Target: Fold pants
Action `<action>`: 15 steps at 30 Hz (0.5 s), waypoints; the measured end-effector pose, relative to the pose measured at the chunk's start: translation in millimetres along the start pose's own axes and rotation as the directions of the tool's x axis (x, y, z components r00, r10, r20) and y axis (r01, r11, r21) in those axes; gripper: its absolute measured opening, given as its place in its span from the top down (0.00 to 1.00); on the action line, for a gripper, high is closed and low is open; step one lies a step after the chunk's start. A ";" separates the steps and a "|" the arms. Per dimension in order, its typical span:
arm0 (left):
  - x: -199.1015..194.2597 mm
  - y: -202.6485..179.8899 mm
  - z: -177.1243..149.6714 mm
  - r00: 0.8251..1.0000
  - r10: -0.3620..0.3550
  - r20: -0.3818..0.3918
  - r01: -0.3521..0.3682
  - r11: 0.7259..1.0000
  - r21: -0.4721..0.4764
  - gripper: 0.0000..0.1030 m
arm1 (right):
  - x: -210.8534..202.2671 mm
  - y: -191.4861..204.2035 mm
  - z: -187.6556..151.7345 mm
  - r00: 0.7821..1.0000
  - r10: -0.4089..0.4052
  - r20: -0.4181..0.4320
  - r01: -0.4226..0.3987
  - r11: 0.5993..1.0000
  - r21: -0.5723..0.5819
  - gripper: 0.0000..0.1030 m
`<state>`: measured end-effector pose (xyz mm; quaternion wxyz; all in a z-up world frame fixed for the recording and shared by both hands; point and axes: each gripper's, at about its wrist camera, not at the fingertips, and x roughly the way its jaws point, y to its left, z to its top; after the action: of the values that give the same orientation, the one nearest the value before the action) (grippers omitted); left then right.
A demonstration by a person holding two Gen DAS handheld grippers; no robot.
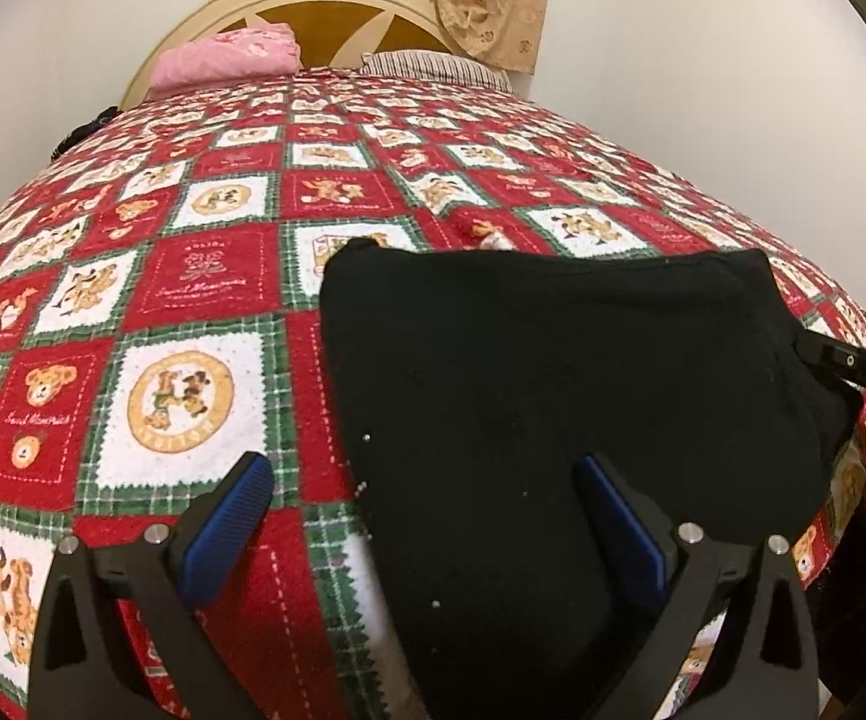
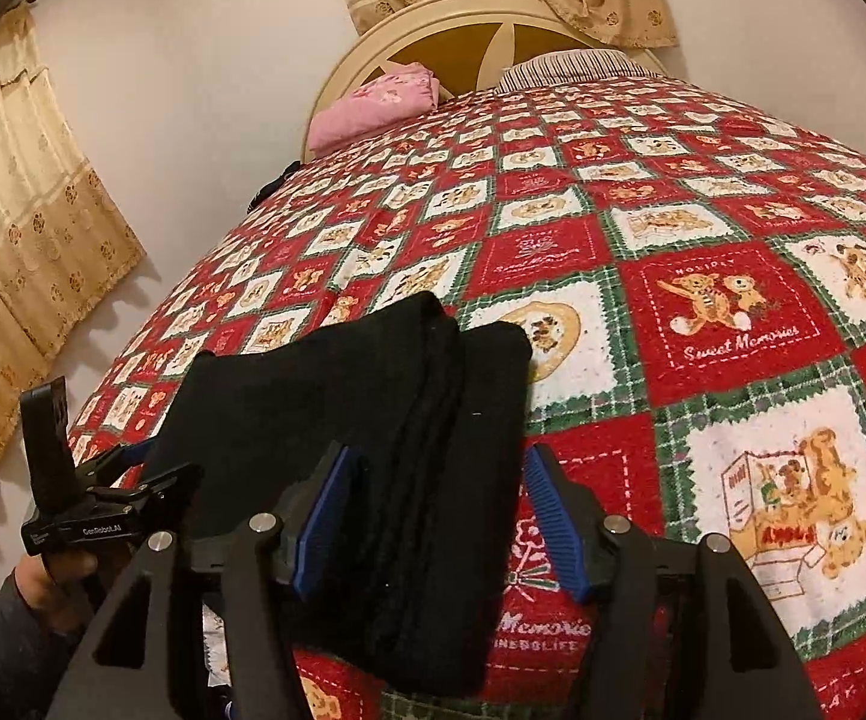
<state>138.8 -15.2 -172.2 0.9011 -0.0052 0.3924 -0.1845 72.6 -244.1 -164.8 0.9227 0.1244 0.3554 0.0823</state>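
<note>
The black pants [image 1: 553, 390] lie folded into a thick rectangle on the red teddy-bear blanket [image 1: 204, 282], near the bed's front edge. My left gripper [image 1: 423, 465] is open wide, its blue pads straddling the pants' left edge without pressing on it. In the right wrist view the stacked layers of the pants [image 2: 372, 420] run between the fingers of my right gripper [image 2: 437, 459]. Its jaws are open, and the right pad [image 2: 553, 516] stands clear of the cloth. One right gripper finger [image 1: 835, 360] shows at the pants' right edge. The left gripper [image 2: 153, 463] sits at the pants' far side.
A pink folded cloth [image 1: 228, 60] and a striped pillow [image 1: 433, 66] lie at the cream headboard [image 1: 324, 0]. Beige curtains [image 2: 24, 228] hang on the walls. A hand [image 2: 42, 576] holds the left gripper at the bed's edge. The blanket stretches bare behind the pants.
</note>
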 end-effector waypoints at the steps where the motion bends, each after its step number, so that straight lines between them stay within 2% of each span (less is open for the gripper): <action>1: 0.9 -0.4 0.6 1.000 -0.001 -0.004 0.001 1.000 0.002 0.00 | -0.6 -0.2 0.2 1.000 -0.008 0.006 0.008 1.000 0.001 0.41; 7: 7.2 -0.2 4.1 0.999 -0.011 -0.035 0.011 1.000 0.003 0.00 | -0.8 -2.9 1.2 0.999 -0.036 0.009 0.036 0.999 0.002 0.41; 15: 8.4 0.0 3.9 0.999 -0.021 -0.040 0.021 1.000 0.004 0.00 | 3.6 -5.6 -0.9 0.999 -0.043 -0.001 0.043 0.999 -0.003 0.40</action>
<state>146.8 -18.6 -175.4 0.8910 -0.0038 0.4101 -0.1949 75.1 -248.4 -169.3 0.9243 0.1154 0.3583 0.0630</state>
